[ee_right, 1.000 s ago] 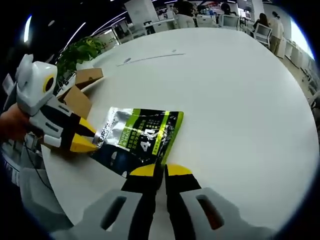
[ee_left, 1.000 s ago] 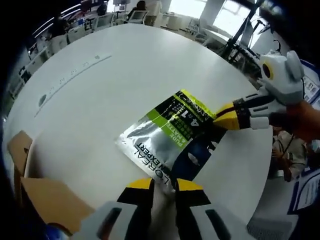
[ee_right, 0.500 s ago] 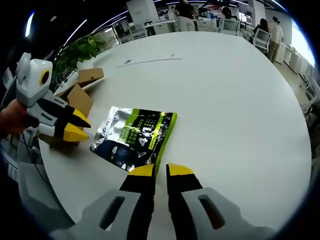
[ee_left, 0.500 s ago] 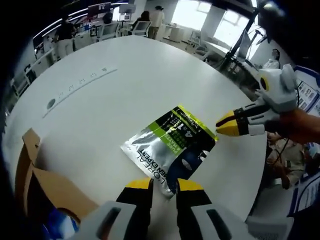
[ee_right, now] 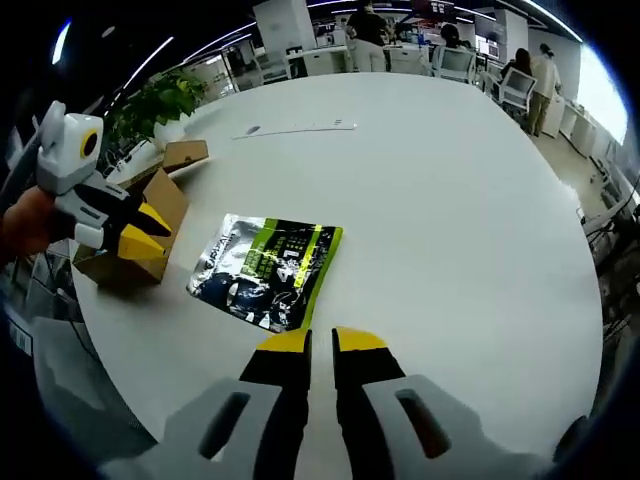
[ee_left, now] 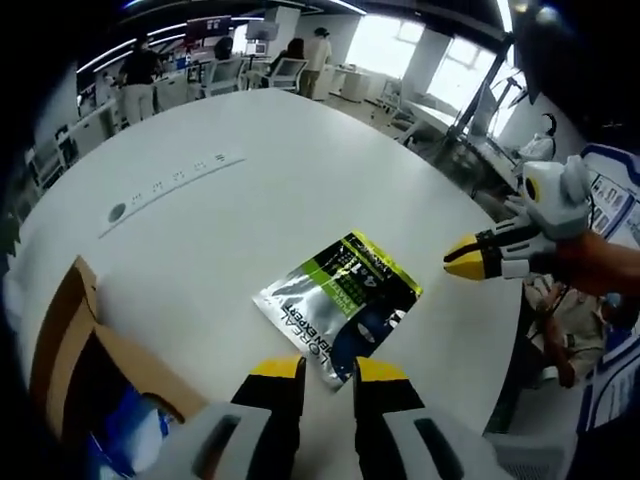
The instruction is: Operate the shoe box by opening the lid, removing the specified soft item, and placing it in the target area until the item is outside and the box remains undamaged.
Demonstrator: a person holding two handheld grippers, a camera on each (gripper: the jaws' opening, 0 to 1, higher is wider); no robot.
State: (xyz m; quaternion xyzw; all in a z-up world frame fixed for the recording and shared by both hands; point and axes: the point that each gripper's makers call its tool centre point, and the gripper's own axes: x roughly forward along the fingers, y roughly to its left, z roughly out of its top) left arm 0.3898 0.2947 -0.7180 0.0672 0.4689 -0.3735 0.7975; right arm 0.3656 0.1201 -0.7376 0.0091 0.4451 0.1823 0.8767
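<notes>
while the pouch (ee_left: 340,304) lay flat on the white counter (ee_left: 250,170) in the left gripper view, the left claw (ee_left: 325,372) hung just short of its near edge, jaws slightly apart and empty. the open shoe box (ee_left: 85,375) sat at lower left, something blue visible inside. the right claw (ee_left: 462,262) came in from the right, tips together, clear of the pouch.

right gripper view: right claw (ee_right: 320,344) narrowly apart, empty, just short of the pouch (ee_right: 265,271). shoe box (ee_right: 150,225) sat left of the pouch, left claw (ee_right: 140,238) over it, tips together.
</notes>
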